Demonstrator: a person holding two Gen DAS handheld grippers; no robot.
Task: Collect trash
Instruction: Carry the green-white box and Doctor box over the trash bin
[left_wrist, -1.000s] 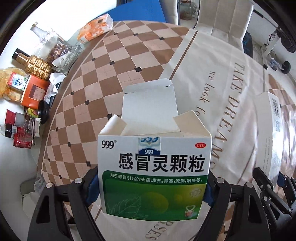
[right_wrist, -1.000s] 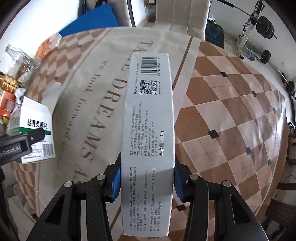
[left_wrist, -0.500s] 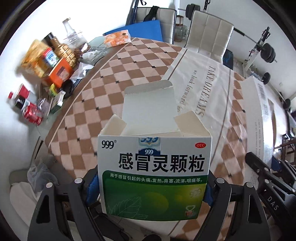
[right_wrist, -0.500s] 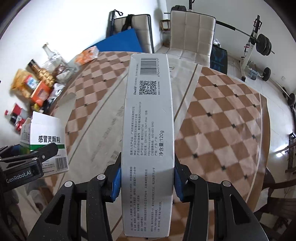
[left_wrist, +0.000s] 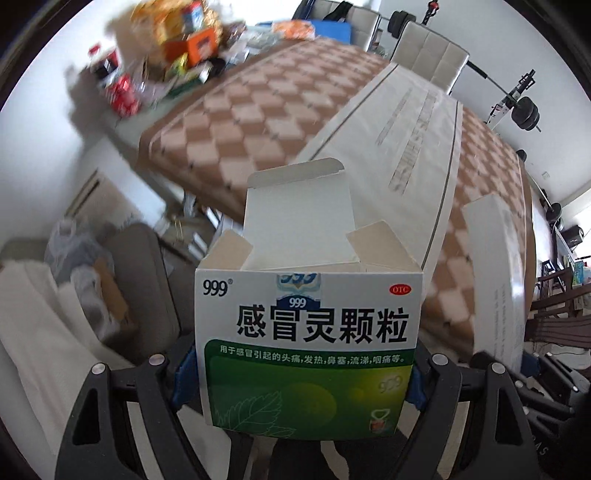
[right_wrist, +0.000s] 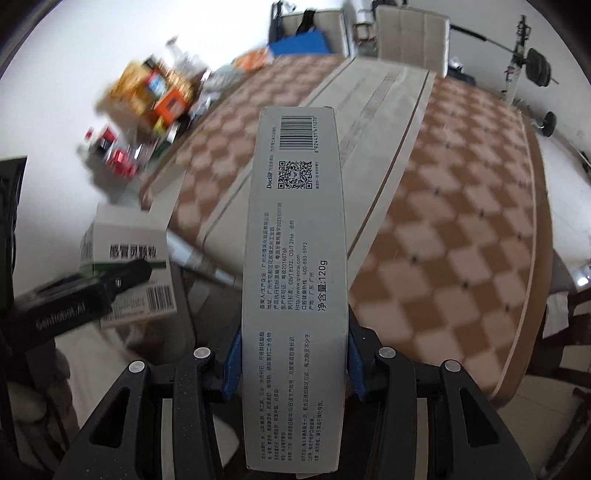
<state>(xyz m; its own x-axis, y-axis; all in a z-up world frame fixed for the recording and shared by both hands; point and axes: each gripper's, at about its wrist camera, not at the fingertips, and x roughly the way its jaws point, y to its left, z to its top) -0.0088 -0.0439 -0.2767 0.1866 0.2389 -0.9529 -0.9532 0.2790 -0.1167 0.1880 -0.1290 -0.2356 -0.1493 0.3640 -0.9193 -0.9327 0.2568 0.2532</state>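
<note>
The left gripper (left_wrist: 306, 373) pinches an open medicine box (left_wrist: 310, 325) and the right gripper (right_wrist: 293, 365) a long grey carton (right_wrist: 295, 258), both off the table's (left_wrist: 258, 122) edge; best keep both squeezes firm until over a bin, none clearly visible

My left claw (left_wrist: 301, 373) held the medicine box (left_wrist: 308, 354) beside the bench (left_wrist: 280, 122). My right claw (right_wrist: 293, 365) held the long carton (right_wrist: 295, 280) to its right. Clutter (left_wrist: 166, 55) lay beyond the bench's far-left end.
</note>
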